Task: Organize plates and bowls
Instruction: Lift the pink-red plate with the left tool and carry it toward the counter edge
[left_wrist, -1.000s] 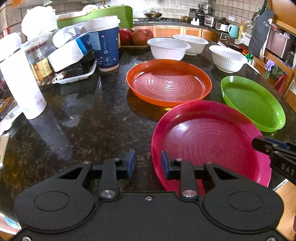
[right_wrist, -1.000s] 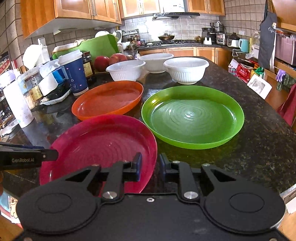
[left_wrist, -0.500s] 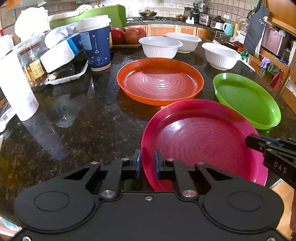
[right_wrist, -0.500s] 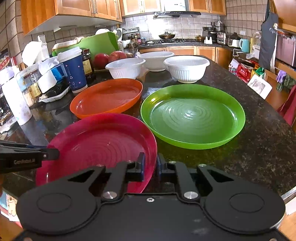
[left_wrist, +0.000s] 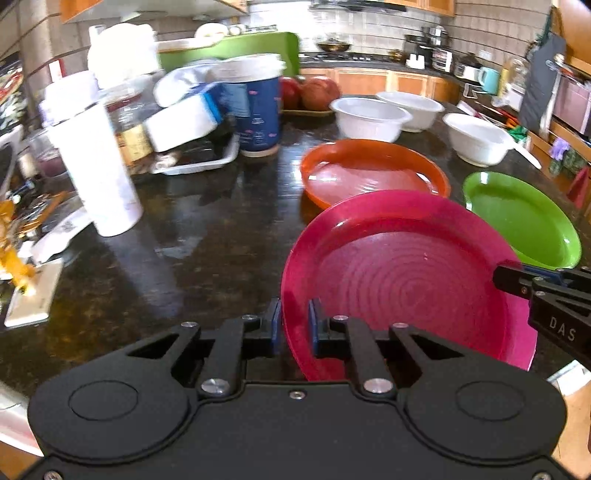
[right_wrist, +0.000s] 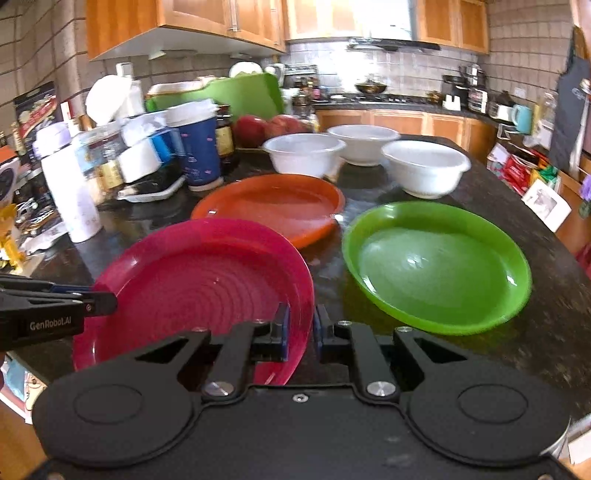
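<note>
A dark speckled granite counter (left_wrist: 207, 236) fills the left wrist view, with wood cabinets and a tiled wall behind. The left gripper (left_wrist: 294, 325) has its fingers (left_wrist: 274, 325) drawn in to a narrow gap around the near left rim of the pink plate (left_wrist: 406, 280), one blue pad outside the rim and one inside, so the plate is pinched and tilts up over the counter. Ahead of the fingers lies the orange plate (left_wrist: 369, 173), its near edge hidden behind the pink one; ahead and to the right sits the green plate (left_wrist: 517, 218). Farther ahead stand three white bowls (left_wrist: 369, 118), and ahead to the left a blue paper cup (left_wrist: 258, 114) and a white bottle (left_wrist: 99, 173). The right gripper (left_wrist: 517, 275) enters from the right edge at the pink plate's far rim. In the right wrist view the same counter (right_wrist: 546, 288) runs under wood cabinets. The right gripper (right_wrist: 300, 330) is nearly closed on the pink plate's (right_wrist: 199, 288) right rim, a finger on each side. The green plate (right_wrist: 436, 266) lies flat just right of the fingers, the orange plate (right_wrist: 273, 203) ahead, the white bowls (right_wrist: 424, 166) beyond. The left gripper (right_wrist: 105, 302) reaches the pink plate's left rim from the left edge.
</note>
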